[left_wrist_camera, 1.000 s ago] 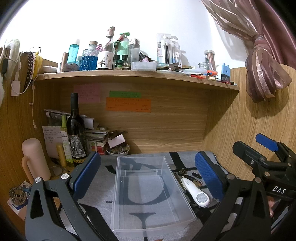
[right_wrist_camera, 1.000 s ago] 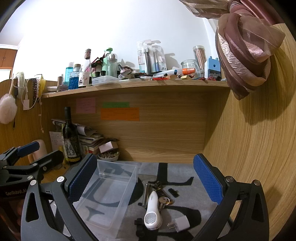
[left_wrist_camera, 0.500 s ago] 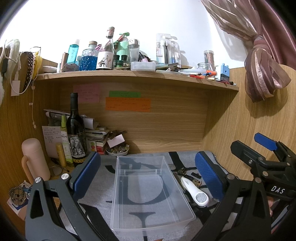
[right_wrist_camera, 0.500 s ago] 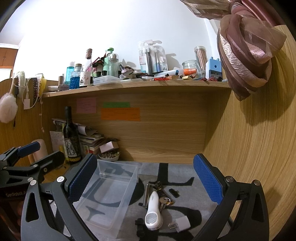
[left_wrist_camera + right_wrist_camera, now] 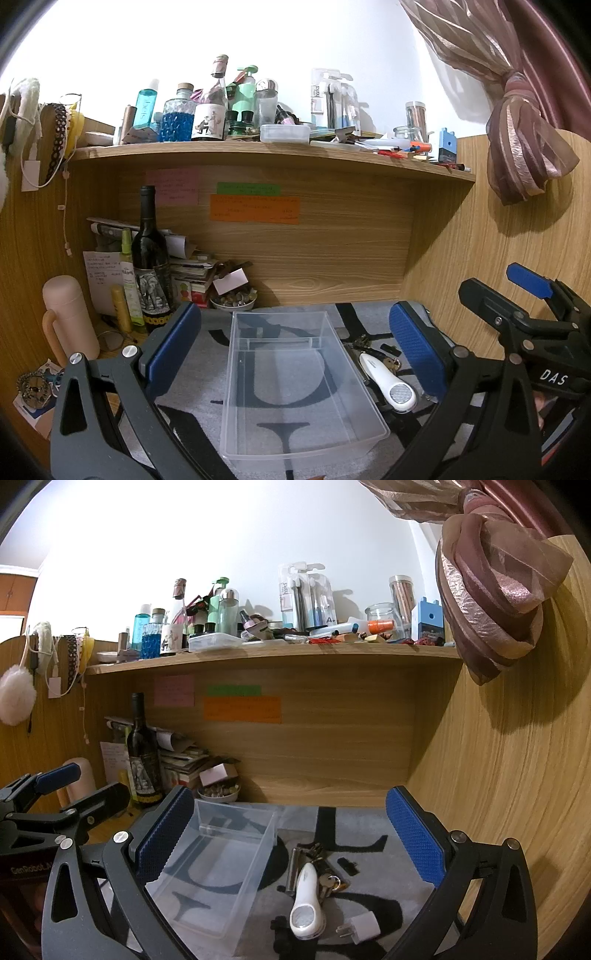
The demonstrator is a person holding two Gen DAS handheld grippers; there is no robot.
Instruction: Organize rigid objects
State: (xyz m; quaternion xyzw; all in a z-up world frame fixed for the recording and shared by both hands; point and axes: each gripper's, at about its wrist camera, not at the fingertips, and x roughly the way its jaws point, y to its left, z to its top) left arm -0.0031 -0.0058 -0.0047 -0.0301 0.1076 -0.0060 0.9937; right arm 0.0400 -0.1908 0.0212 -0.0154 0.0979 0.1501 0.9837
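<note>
Two hand-held grippers, left gripper and right gripper, hovered with blue-padded jaws spread wide and grasping nothing, low in each frame. Between the left jaws lay the clear rectangular plastic bin, empty, on the grey desk mat with black lettering. Lower centre of the right wrist view showed the white handheld device with a round grille beside the bin, touching a bunch of keys; a small white plug adapter lay just beside it. At left stood a dark wine bottle; a cluttered wooden shelf spanned the upper frame, a tied pink curtain upper right.
</note>
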